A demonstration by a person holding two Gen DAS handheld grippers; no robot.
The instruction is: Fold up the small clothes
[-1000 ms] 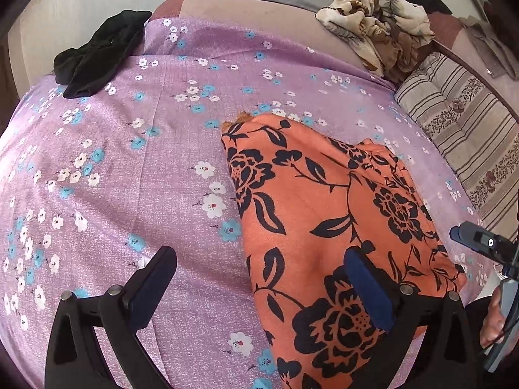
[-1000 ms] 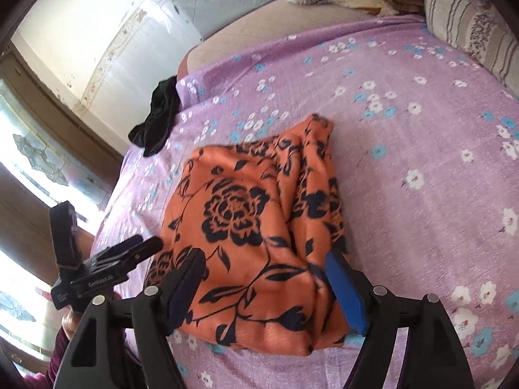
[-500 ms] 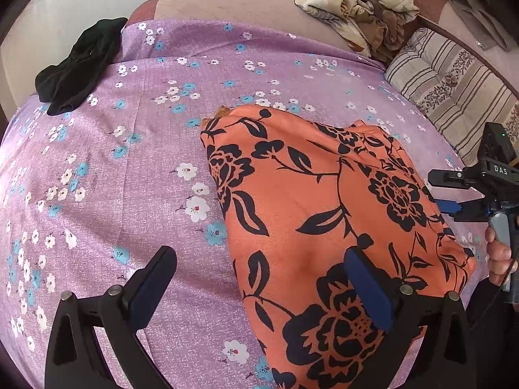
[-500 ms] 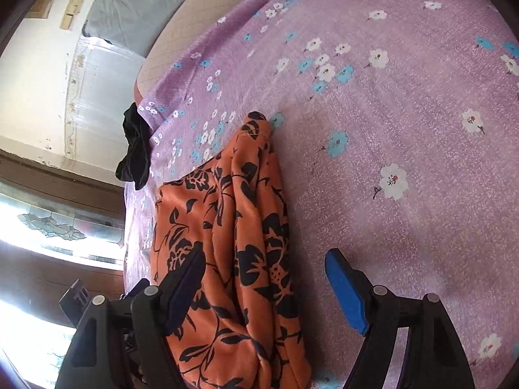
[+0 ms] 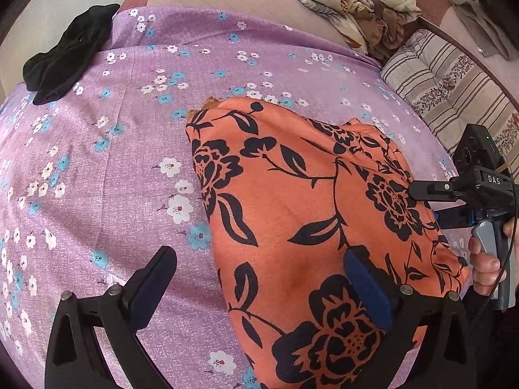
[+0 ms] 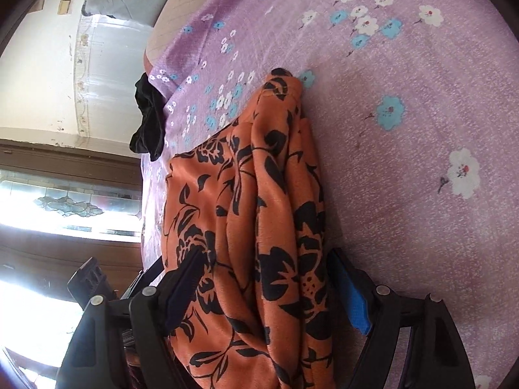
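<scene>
An orange garment with black flowers (image 5: 292,201) lies partly folded on the purple flowered bedsheet (image 5: 113,162). My left gripper (image 5: 259,256) hovers open over the garment's near left edge, one finger above the sheet and the other above the cloth. My right gripper (image 6: 266,259) is low at the garment's bunched right side (image 6: 266,194), open wide with the folds between its fingers. In the left wrist view the right gripper (image 5: 425,204) reaches in from the right, held by a hand (image 5: 486,265).
A black garment (image 5: 65,58) lies at the sheet's far left corner. A heap of beige patterned cloth (image 5: 360,3) and a striped cushion (image 5: 447,87) sit at the far right. A bright window and wooden frame (image 6: 65,201) stand beyond the bed's left side.
My right gripper has dropped and rolled, from looking over the whole garment to sitting low with its bunched folds between the fingers. The left gripper has barely shifted.
</scene>
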